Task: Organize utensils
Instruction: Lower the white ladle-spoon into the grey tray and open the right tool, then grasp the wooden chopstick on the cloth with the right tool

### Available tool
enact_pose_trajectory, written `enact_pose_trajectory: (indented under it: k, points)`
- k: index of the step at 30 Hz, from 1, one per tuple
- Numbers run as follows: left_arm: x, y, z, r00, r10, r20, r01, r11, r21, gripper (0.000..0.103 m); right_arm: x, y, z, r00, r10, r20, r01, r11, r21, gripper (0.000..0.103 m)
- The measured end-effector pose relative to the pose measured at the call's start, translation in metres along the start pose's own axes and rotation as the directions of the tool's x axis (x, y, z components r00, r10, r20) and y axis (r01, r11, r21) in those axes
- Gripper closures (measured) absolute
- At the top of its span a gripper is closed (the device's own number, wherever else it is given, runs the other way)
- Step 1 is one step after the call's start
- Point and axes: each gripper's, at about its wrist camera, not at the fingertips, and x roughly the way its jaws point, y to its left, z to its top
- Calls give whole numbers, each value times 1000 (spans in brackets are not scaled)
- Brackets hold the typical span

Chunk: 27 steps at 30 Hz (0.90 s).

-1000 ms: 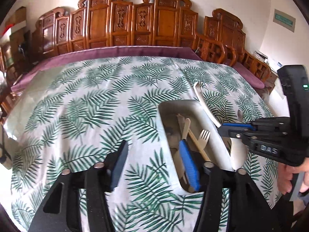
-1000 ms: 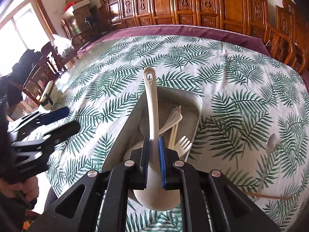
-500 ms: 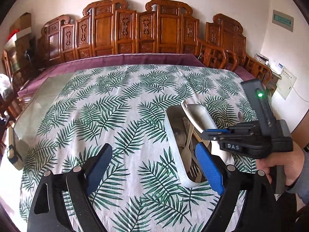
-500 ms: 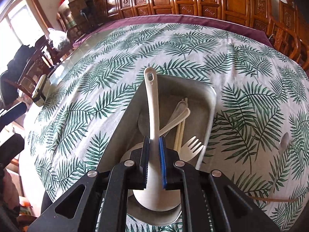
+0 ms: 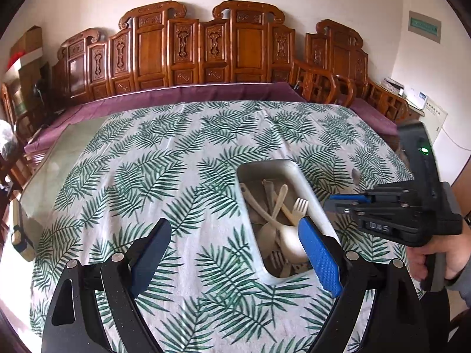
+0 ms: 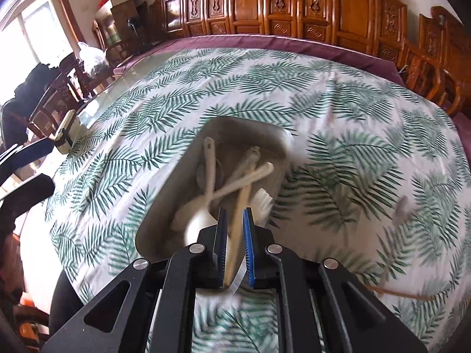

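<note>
— Well, dropped the big cream plastic ladle (image 5: 290, 242) into the grey rectangular tray (image 5: 306, 188) on the leaf-print bench (image 5: 147, 176)?
— Yes; gone from the right gripper (image 6: 234, 223), jaws now slightly parted, pinching nothing. Left gripper (image 5: 235, 244) spread wide beside the tray.
— Left over?
— Seemingly a pale spoon (image 6: 401, 206) outside on the cloth.

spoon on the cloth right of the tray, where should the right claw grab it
Take the spoon by its thin handle, the end nearer the right claw, from straight above, jaws across it. It lies flat on the tablecloth, apart from the tray, so a sideways approach would find little to bite.
</note>
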Motion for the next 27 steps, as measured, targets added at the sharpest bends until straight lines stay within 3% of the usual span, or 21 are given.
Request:
enact_pose_trajectory:
  k: [12, 16, 23, 27]
  points:
    - [10, -51, 3, 997, -72, -20, 73, 996, 54, 18, -59, -81, -65, 992, -127, 9, 126, 990, 66, 86]
    - [16, -69, 3, 995, -98, -31, 100, 992, 72, 18, -58, -108, -84, 987, -157, -24, 159, 983, 93, 77]
    - [27, -93, 0, 990, -127, -61, 132, 987, 93, 18, -46, -142, -103, 981, -176, -81, 185, 974, 128, 76]
    - [31, -104, -2, 987, -144, -73, 150, 984, 97, 18, -36, -164, -111, 983, -153, -104, 174, 955, 239, 74]
